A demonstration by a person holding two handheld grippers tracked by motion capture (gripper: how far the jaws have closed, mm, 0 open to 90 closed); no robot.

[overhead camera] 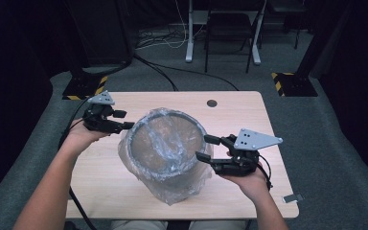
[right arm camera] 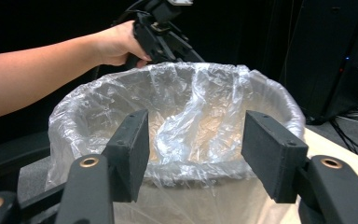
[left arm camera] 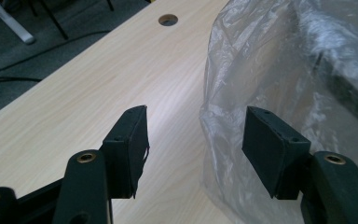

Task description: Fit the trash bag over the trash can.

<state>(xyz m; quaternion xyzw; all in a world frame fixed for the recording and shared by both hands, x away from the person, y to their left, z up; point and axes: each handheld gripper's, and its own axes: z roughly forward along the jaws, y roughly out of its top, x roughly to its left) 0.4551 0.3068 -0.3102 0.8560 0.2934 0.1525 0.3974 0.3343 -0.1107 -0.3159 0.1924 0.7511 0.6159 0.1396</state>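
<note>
A round dark grey bin (overhead camera: pixel 165 148) lined with a clear, crinkled plastic bag (overhead camera: pixel 172 184) stands near the middle of the pale wooden table (overhead camera: pixel 249 115). The bag is folded over the rim and hangs loosely down the outside wall to the tabletop.

The left gripper (overhead camera: pixel 124 120) sits at about 10 o'clock from the bin, level with its rim and pointing toward it. In the left gripper view its 2 black jaws stand well apart with nothing pressed between them; bare tabletop shows through the gap, and the draped bag (left arm camera: pixel 270 70) lies just beside the right-hand jaw, whether touching it I cannot tell. The round cable hole (left arm camera: pixel 168 19) in the table lies at 12 o'clock in that view.

The right gripper (overhead camera: pixel 206 147) is at about 3 o'clock from the bin, its jaws spread wide and pointing at the rim. In the right gripper view the 2 jaws frame the near edge of the lined rim (right arm camera: pixel 182 172) without pinching it; the plastic lies beyond the pads. Across the bin, at 12 o'clock in that view, the person's left hand (right arm camera: pixel 116 44) holds the other gripper just above the far rim.
</note>
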